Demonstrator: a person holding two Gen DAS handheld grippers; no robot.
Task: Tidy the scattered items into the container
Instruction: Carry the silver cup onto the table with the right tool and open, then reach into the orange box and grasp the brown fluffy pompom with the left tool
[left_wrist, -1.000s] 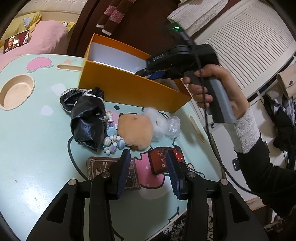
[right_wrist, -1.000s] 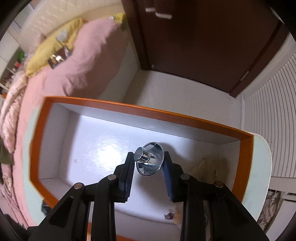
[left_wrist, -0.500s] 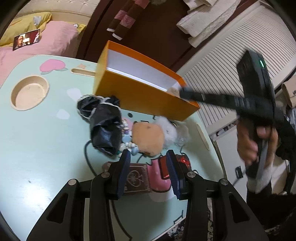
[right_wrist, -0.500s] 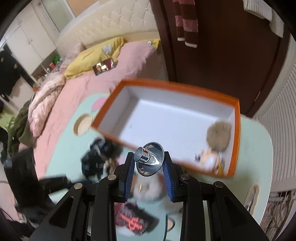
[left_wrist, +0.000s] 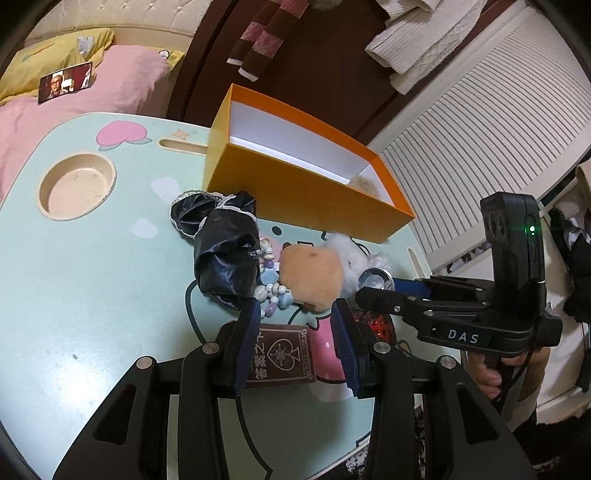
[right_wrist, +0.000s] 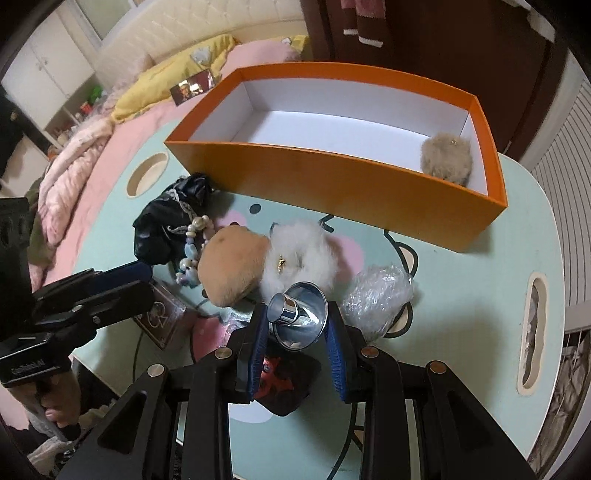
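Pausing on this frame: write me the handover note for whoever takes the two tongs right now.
Right tongs: shut on the small metal funnel, held above the table, not over the box.
Left tongs: open, holding nothing, above the card box.
Done: one tan fluffy pom-pom lies in the orange box.
Left: funnel, black pouch, beads, brown plush, white fluff, plastic wrap, card box, red item.

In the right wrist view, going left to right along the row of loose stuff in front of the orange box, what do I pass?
Black pouch → bead bracelet → tan plush → white pompom → clear plastic bag.
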